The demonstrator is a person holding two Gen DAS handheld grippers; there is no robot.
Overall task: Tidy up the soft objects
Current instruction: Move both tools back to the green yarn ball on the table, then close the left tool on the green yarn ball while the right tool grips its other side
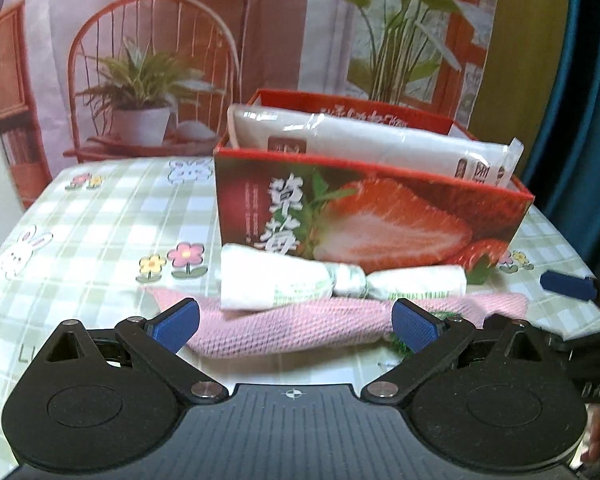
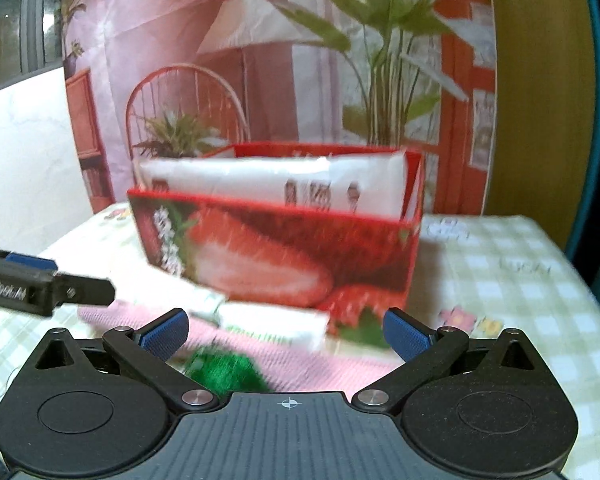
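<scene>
The left gripper (image 1: 296,324) has its blue fingers (image 1: 178,322) wide apart, and they hold nothing. It points at a pink cloth (image 1: 300,326) that lies flat on the tabletop (image 1: 92,224), which wears a green checked cover with flowers and a bunny. The cloth sits at 12 o'clock from this gripper, just past the fingertips.

On top of the cloth, at its far edge, lies a white pack (image 1: 332,282) with green print, squeezed thin in the middle. It touches the front wall of a red strawberry box (image 1: 372,220). A big white bag (image 1: 364,146) leans inside the box and sticks out over the rim.

The right gripper (image 2: 286,338) also has its fingers (image 2: 166,338) spread wide with nothing between them. In its view, which is a little blurry, the pink cloth (image 2: 340,368) lies right under the fingers. A fuzzy green thing (image 2: 228,372) sits on the cloth at about 7 o'clock from the midpoint between the fingertips. The white pack (image 2: 272,326) is at 12 o'clock, and the box (image 2: 284,256) stands behind it. The left gripper (image 2: 32,280) pokes in at 9 o'clock.
</scene>
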